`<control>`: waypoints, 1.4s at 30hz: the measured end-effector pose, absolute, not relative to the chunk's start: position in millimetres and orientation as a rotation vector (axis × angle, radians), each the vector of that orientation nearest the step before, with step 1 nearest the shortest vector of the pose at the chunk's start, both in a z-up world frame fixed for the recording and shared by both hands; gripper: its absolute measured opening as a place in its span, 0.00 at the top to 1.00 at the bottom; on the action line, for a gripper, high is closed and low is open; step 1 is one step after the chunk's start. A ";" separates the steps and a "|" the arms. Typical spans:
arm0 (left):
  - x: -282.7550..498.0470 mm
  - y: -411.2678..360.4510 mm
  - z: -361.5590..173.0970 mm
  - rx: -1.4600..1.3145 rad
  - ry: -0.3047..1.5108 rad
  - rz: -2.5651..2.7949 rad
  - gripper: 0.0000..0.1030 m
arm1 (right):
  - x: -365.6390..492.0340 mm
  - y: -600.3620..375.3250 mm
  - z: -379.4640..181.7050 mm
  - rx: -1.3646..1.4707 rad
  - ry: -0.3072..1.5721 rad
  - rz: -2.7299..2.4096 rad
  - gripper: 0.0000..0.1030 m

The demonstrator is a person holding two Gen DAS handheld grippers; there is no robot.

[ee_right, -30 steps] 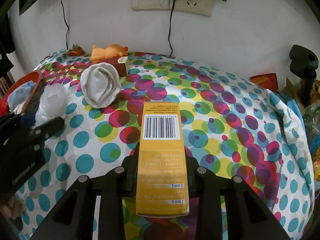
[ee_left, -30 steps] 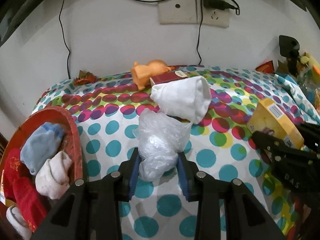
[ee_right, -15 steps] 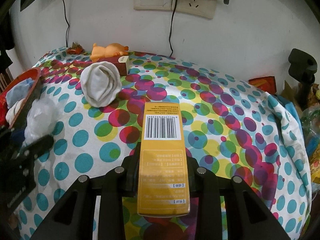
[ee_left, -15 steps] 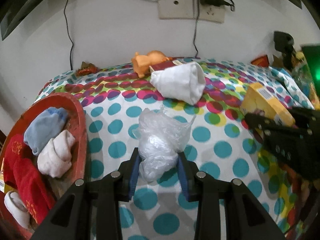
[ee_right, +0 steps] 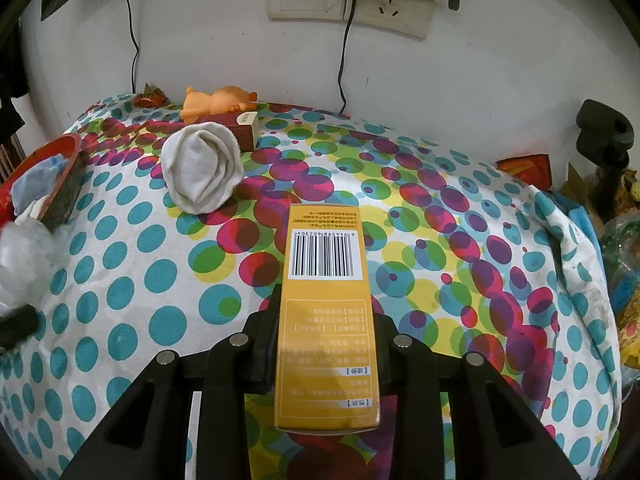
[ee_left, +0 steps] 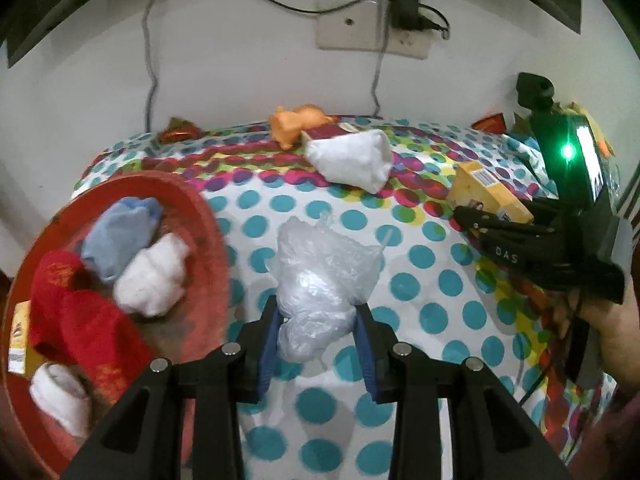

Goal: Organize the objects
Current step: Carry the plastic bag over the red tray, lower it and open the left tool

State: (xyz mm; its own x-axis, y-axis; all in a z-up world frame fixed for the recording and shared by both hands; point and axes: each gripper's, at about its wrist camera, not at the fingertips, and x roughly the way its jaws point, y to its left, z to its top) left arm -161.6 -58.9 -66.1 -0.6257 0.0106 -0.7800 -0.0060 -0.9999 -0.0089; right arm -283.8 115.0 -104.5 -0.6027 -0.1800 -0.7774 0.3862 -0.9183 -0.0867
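left claw (ee_left: pixel 318 334) pinching plastic bag (ee_left: pixel 320 280) (crumpled)

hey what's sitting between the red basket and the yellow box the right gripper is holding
In the left wrist view, the crumpled clear plastic bag, clamped in the left gripper, sits between the red basket and the yellow box; otherwise only dotted cloth.

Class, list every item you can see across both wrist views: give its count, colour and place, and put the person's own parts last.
Plastic bag: 1, clear, in left gripper.
Box: 1, yellow, in right gripper.
Basket: 1, red, table's left edge.
Rolled socks: about 5, blue, white, red, in basket.
Sock roll: 1, white, on dotted cloth.
Toy: 1, orange, by wall.
Carton: 1, dark red, beside toy.
Left gripper: 1, black, shut.
Right gripper: 1, black, shut.
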 end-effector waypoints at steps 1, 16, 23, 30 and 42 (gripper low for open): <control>-158.0 -64.8 -61.3 -1.345 -0.012 2.835 0.66 | -283.6 114.3 -104.6 1.189 0.357 -2.535 0.70; -153.4 -219.9 -19.2 -1.407 -0.185 3.145 0.66 | -283.7 114.2 -104.9 1.189 0.355 -2.534 0.70; -158.1 -293.6 -31.2 -1.561 -0.333 3.223 0.66 | -283.6 114.5 -105.2 1.188 0.357 -2.534 0.70; -167.6 -325.3 -49.2 -1.667 -0.337 3.239 0.66 | -282.9 114.1 -104.7 1.188 0.362 -2.535 0.70; -187.2 -337.8 -75.0 -1.768 -0.279 3.215 0.64 | -283.5 114.4 -104.1 1.189 0.361 -2.535 0.70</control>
